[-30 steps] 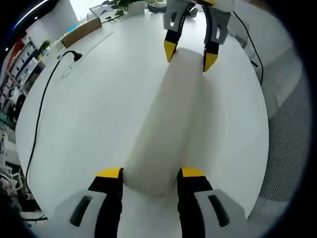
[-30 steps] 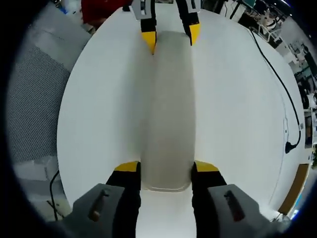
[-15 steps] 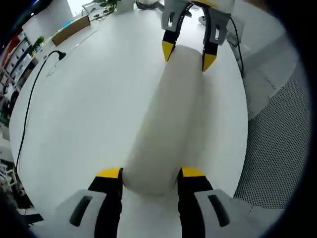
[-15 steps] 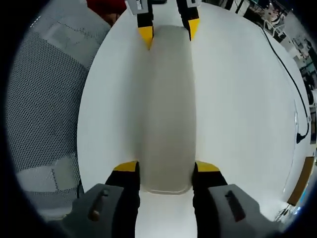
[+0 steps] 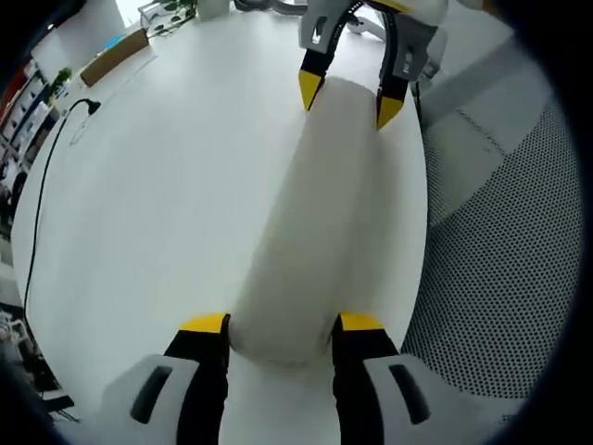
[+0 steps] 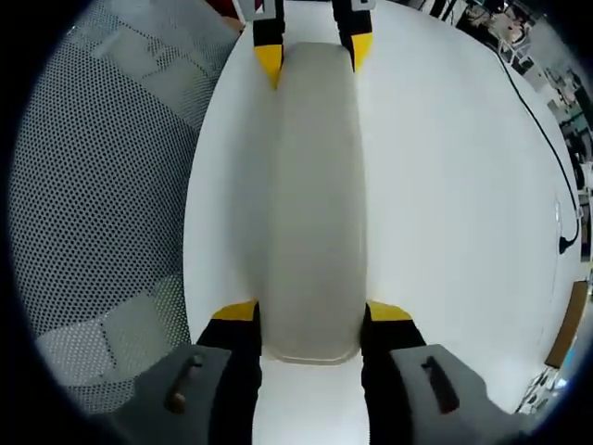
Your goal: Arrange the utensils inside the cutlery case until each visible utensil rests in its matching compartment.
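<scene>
White cutlery case (image 5: 320, 222) between both tongs, left tongs (image 5: 280, 324) nearest.

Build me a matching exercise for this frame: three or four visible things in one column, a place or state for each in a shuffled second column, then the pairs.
Things
1. long white closed cutlery case
2. thin black cable
3. grey mesh chair
4. left gripper

Places or states
A. beyond the table edge
B. lying on the white table, away from the case
C. gripped at both ends
D. jaws flanking the case's near end in the left gripper view

Pairs: 1-C, 2-B, 3-A, 4-D
</scene>
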`<state>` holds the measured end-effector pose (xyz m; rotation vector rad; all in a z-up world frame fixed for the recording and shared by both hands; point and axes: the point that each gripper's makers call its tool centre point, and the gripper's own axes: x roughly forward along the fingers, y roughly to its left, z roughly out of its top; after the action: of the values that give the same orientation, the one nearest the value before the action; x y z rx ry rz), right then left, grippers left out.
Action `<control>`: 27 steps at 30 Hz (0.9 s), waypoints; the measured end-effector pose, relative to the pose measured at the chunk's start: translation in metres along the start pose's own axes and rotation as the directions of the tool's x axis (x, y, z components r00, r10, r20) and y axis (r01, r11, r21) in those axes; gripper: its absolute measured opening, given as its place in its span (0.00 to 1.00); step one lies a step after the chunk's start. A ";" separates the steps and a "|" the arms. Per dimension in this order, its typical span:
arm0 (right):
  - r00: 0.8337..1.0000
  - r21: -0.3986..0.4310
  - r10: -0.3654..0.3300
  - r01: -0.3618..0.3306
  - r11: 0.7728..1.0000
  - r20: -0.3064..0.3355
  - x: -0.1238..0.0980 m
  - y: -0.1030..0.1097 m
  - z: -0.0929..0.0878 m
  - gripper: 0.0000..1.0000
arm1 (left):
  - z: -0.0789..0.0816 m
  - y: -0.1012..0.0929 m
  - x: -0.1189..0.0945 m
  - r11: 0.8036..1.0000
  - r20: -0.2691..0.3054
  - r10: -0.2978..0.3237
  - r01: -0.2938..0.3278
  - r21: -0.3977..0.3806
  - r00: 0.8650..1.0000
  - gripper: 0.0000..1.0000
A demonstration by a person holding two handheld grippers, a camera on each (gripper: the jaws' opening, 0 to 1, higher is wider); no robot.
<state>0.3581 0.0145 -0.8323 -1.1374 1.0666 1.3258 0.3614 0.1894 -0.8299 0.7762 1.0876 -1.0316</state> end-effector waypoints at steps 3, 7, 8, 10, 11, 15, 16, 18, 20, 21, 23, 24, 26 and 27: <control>1.000 -0.001 0.003 -0.003 1.000 0.003 0.001 -0.002 0.001 0.41 | 0.000 0.000 0.000 1.000 0.013 0.003 -0.002 -0.013 1.000 0.45; 1.000 0.001 0.005 -0.005 1.000 -0.014 0.001 -0.003 0.000 0.41 | 0.001 0.000 0.000 1.000 0.020 0.000 0.001 -0.009 1.000 0.45; 1.000 0.000 0.005 -0.005 1.000 -0.013 0.001 -0.003 -0.001 0.41 | 0.001 0.000 0.000 1.000 0.032 -0.004 0.004 -0.003 0.999 0.46; 1.000 -0.010 0.013 -0.013 1.000 -0.006 0.000 -0.002 -0.001 0.42 | 0.001 0.000 -0.001 1.000 0.052 -0.010 0.009 0.015 0.999 0.46; 1.000 -0.008 0.000 0.000 1.000 -0.015 -0.002 -0.004 -0.003 0.44 | 0.000 0.001 -0.002 1.000 0.055 -0.007 0.006 0.011 0.998 0.49; 0.996 0.030 -0.055 0.053 0.998 0.067 -0.028 -0.009 -0.005 0.53 | 0.001 0.011 -0.025 0.992 0.138 0.007 0.011 -0.127 0.990 0.44; 0.990 0.083 -0.049 0.039 0.996 0.131 -0.041 -0.008 -0.004 0.54 | 0.006 0.014 -0.040 0.988 0.202 0.014 0.018 -0.154 0.979 0.45; 0.970 0.148 -0.087 0.054 0.987 0.226 -0.063 -0.012 -0.007 0.61 | 0.005 0.020 -0.059 0.985 0.254 0.032 0.014 -0.175 0.967 0.50; 0.949 0.179 -0.099 0.046 0.983 0.300 -0.084 -0.010 -0.015 0.66 | 0.001 0.025 -0.080 0.977 0.308 0.061 0.007 -0.214 0.949 0.53; 0.939 0.208 -0.114 0.046 0.977 0.326 -0.092 -0.009 -0.018 0.68 | -0.001 0.027 -0.093 0.966 0.352 0.088 0.006 -0.257 0.932 0.54; 0.899 0.288 -0.171 0.053 0.956 0.402 -0.110 -0.011 -0.026 0.75 | -0.004 0.032 -0.112 0.940 0.427 0.137 0.019 -0.341 0.894 0.54; 0.871 0.339 -0.204 0.047 0.939 0.446 -0.121 -0.011 -0.031 0.78 | -0.005 0.034 -0.120 0.926 0.462 0.159 0.030 -0.376 0.872 0.54; 0.830 0.403 -0.250 0.033 0.915 0.499 -0.136 -0.013 -0.039 0.77 | -0.004 0.035 -0.142 0.891 0.559 0.225 0.064 -0.449 0.798 0.56; 0.802 0.431 -0.274 0.022 0.902 0.531 -0.143 -0.014 -0.040 0.75 | -0.005 0.038 -0.151 0.874 0.587 0.262 0.070 -0.481 0.766 0.57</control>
<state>0.3755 -0.0463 -0.6975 -0.4336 0.7183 1.1396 0.3772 0.2485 -0.6871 0.0411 0.6403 -0.7872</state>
